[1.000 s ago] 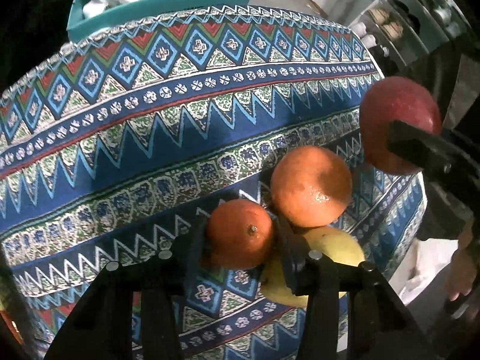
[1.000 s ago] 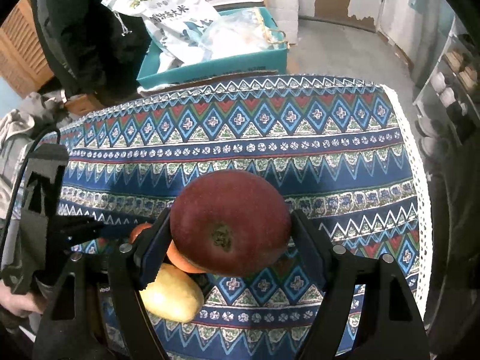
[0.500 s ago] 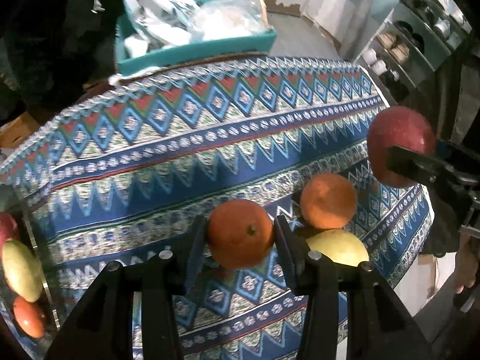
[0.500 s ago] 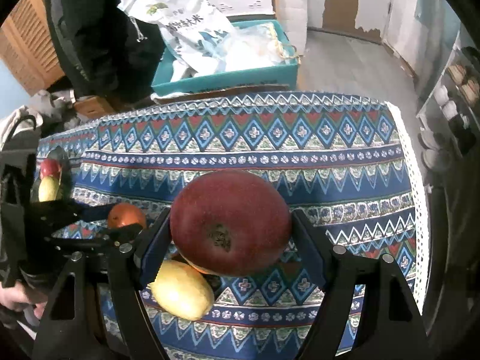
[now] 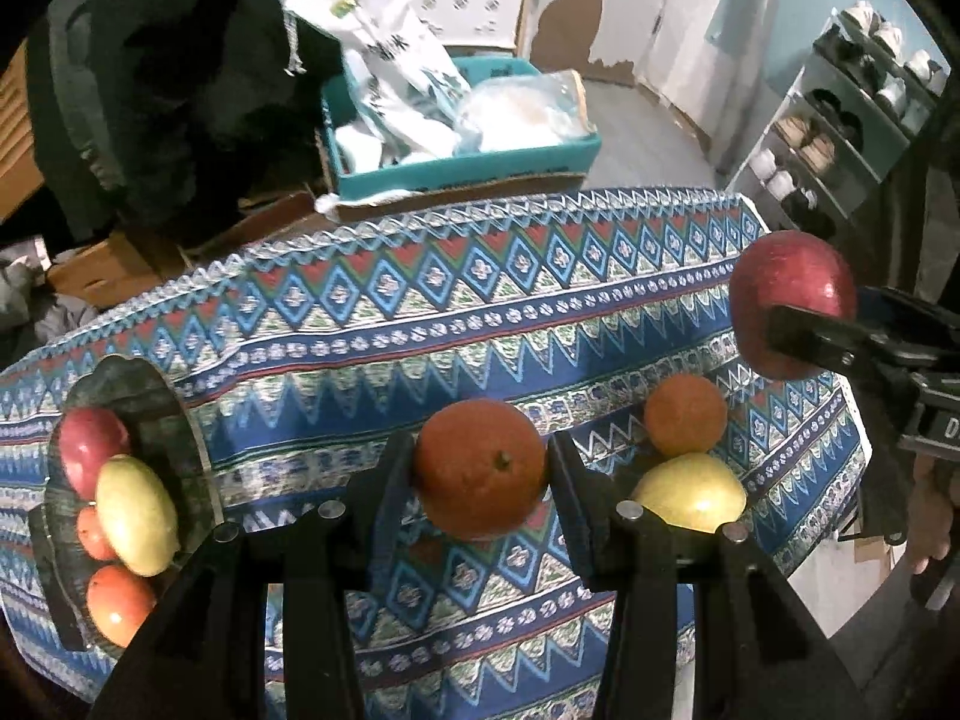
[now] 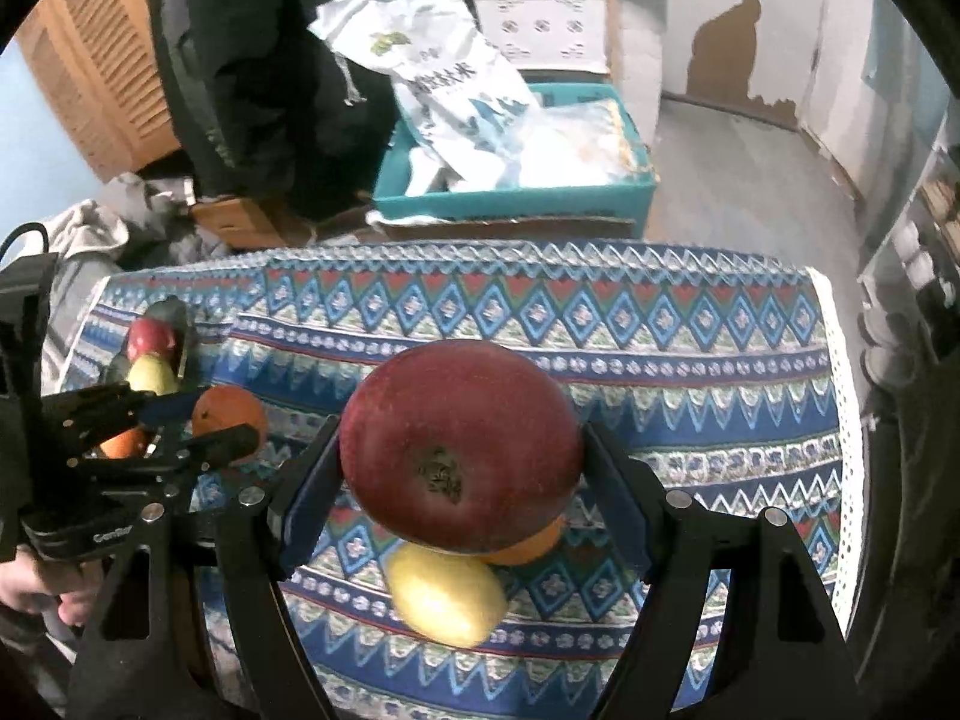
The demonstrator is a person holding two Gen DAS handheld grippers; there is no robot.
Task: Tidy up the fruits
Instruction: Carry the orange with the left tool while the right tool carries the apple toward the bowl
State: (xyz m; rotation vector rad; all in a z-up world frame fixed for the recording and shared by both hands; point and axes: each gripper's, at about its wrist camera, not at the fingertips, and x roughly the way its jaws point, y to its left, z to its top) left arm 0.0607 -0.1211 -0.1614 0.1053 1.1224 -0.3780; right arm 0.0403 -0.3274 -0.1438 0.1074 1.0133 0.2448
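Carrying fruit in both hands, you have the left gripper [image 5: 480, 474] with its jaws clamped on a round orange with a small stem dimple [image 5: 480, 468], and the right gripper [image 6: 462, 468] with its jaws clamped on a large dark red apple [image 6: 459, 447]; both fruits hang clear above the surface under a blue, red and white patterned cloth [image 5: 420, 324]. The relation that matters is where the dark oval fruit tray [image 5: 162, 402] lies: in the left wrist view it sits at about nine o'clock from the held orange, at the left end of the cloth, already carrying a red apple, a yellow-green pear and orange fruits. In the right wrist view that tray [image 6: 174, 312] is far off at ten o'clock, beyond the left gripper. So your left hand looks the nearer one and should probably go first, swinging left and down, with the right following across behind it. The tray's long axis runs roughly from twelve to six in the left view. Still loose on the cloth are a second orange [image 5: 684, 417] and a yellow pear [image 5: 690, 495], touching each other at about three o'clock from the left jaws.
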